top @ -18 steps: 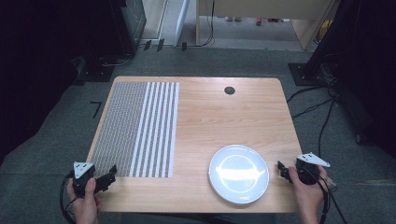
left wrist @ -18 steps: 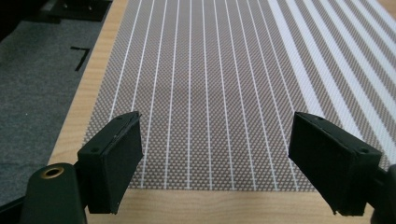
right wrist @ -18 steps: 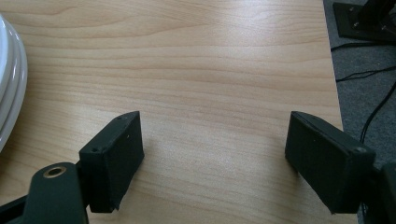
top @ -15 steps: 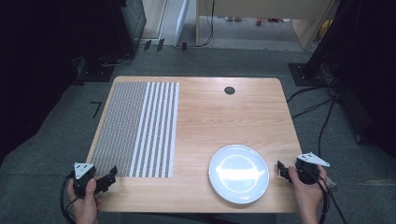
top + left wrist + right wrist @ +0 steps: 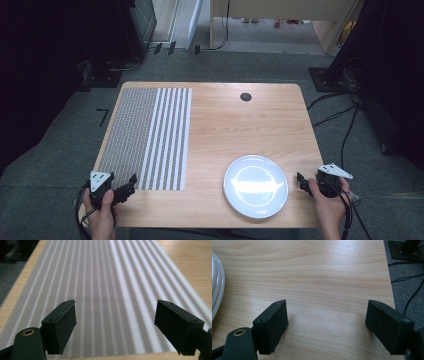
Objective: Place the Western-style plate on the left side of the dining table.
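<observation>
Wooden table [image 5: 240, 125]; striped mat [image 5: 147, 135] covers left side; white plate [image 5: 255, 185] near front right edge. Left gripper [image 5: 129, 184] over mat's near corner, right gripper [image 5: 301, 181] just beside plate: both jaws wide apart, empty.
</observation>
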Motion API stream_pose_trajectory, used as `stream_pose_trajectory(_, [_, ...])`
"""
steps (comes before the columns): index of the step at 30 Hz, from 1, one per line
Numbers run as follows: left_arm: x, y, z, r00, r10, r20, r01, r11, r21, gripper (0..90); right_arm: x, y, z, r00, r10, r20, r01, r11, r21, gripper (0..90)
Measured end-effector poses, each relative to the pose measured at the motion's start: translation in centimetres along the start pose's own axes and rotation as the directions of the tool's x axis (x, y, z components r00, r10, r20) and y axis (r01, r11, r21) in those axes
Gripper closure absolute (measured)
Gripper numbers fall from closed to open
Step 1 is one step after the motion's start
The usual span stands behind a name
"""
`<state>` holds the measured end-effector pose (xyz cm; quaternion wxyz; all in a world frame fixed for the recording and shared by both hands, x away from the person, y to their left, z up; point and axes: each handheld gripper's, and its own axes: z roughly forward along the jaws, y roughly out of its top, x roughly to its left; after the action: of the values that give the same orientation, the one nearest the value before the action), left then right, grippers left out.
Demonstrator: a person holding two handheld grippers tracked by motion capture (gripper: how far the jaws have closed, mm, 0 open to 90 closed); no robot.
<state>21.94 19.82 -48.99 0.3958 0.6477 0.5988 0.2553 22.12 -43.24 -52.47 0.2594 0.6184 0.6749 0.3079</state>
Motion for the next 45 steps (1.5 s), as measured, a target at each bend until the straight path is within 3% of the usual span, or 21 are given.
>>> stream_pose_trajectory(7, [-2.2, 1.0, 0.9, 0.9982, 0.024, 0.054, -0.025, 0.9996, 0.014, 17.8, 0.0, 0.0, 0.0, 1.0, 0.001, 0.002, -0.001, 1.0, 0.001, 16.7])
stream_pose_trajectory(14, [-3.2, 2.1, 1.1, 0.9973, 0.047, 0.056, -0.047, 0.9989, -0.002, 17.8, 0.1, 0.0, 0.1, 0.9999, 0.01, 0.01, -0.01, 1.0, 0.004, 14.6])
stream_pose_trajectory(19, [-3.3, 3.0, 1.6, 0.9986, 0.024, 0.047, -0.024, 0.9997, -0.01, 17.8, 0.1, 0.0, 0.1, 0.9999, 0.01, 0.011, -0.01, 1.0, 0.005, 14.6])
stream_pose_trajectory(23, [-3.9, 3.6, 2.1, 0.9988, 0.034, 0.036, -0.034, 0.9992, -0.021, 17.8, 0.3, 0.1, 0.2, 0.9994, 0.023, 0.027, -0.023, 1.0, 0.003, 14.1])
stream_pose_trajectory(29, [-5.0, 4.1, 3.2, 0.9981, 0.017, 0.059, -0.016, 0.9997, -0.018, 17.8, 0.3, 0.1, 0.2, 0.9992, 0.024, 0.032, -0.024, 1.0, 0.003, 14.1])
stream_pose_trajectory(34, [-7.7, 5.2, 4.9, 0.9974, 0.032, 0.065, -0.029, 0.9987, -0.041, 17.8, 0.4, 0.1, 0.1, 0.9995, 0.018, 0.028, -0.018, 1.0, 0.003, 14.6])
stream_pose_trajectory(36, [-8.2, 5.3, 5.2, 0.9967, 0.038, 0.072, -0.035, 0.9985, -0.043, 17.8, 0.4, 0.1, 0.1, 0.9995, 0.019, 0.027, -0.019, 1.0, 0.003, 14.6])
stream_pose_trajectory(42, [-11.2, 5.0, 6.3, 0.989, 0.064, 0.134, -0.06, 0.9977, -0.031, 17.8, 0.4, 0.1, 0.1, 0.9995, 0.019, 0.025, -0.019, 1.0, 0.003, 14.6])
stream_pose_trajectory(45, [-12.0, 4.6, 6.5, 0.9848, 0.078, 0.155, -0.075, 0.9969, -0.026, 17.8, 0.5, 0.0, 0.1, 0.9993, 0.023, 0.028, -0.024, 1.0, 0.003, 14.6])
